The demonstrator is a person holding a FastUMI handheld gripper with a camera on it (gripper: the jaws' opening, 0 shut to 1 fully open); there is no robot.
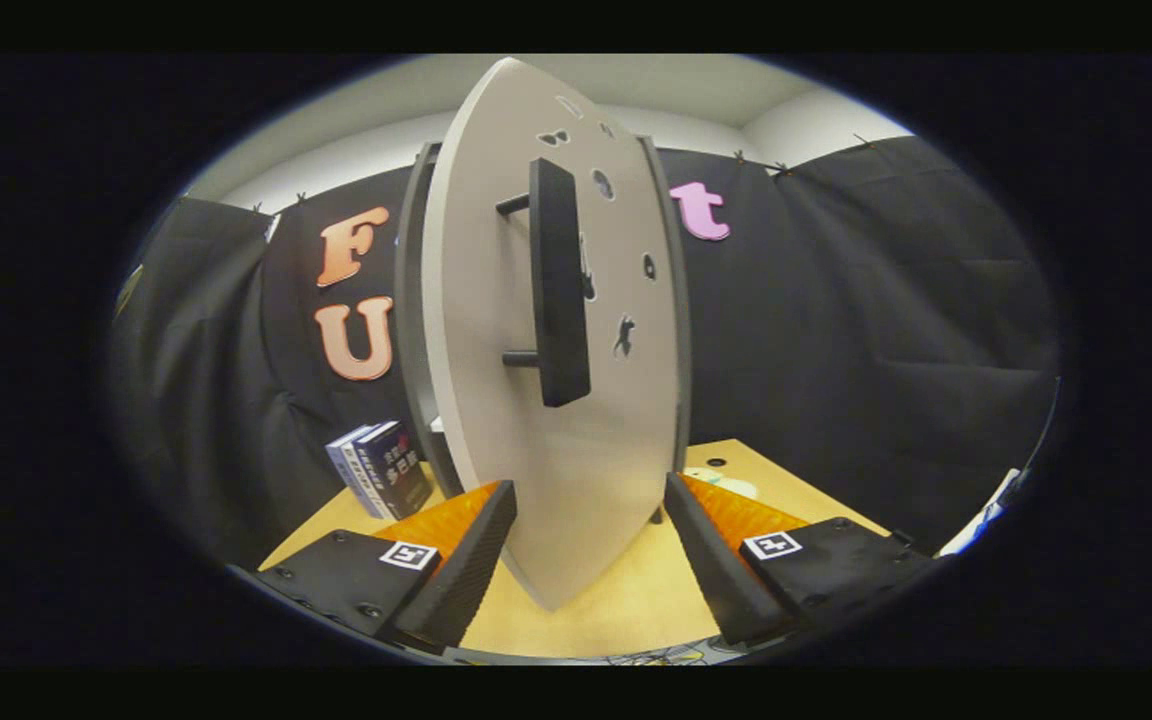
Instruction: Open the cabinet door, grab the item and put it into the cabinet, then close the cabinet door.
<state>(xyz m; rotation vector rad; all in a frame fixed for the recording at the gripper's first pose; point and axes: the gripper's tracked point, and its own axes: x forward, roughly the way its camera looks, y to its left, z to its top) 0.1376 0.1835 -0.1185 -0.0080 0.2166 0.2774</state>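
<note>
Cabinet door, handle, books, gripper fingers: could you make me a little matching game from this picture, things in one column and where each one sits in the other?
Things:
1. cabinet door
2. handle
3. books
4. gripper

Places or states:
A. standing on the table beside the cabinet, by the black cloth
B. black bar standing off the door's face on two pegs
C. open, one finger on either side of the door's lower edge
D. pale panel swung out edge-on, between the fingers

Pairs: 1-D, 2-B, 3-A, 4-C
</note>
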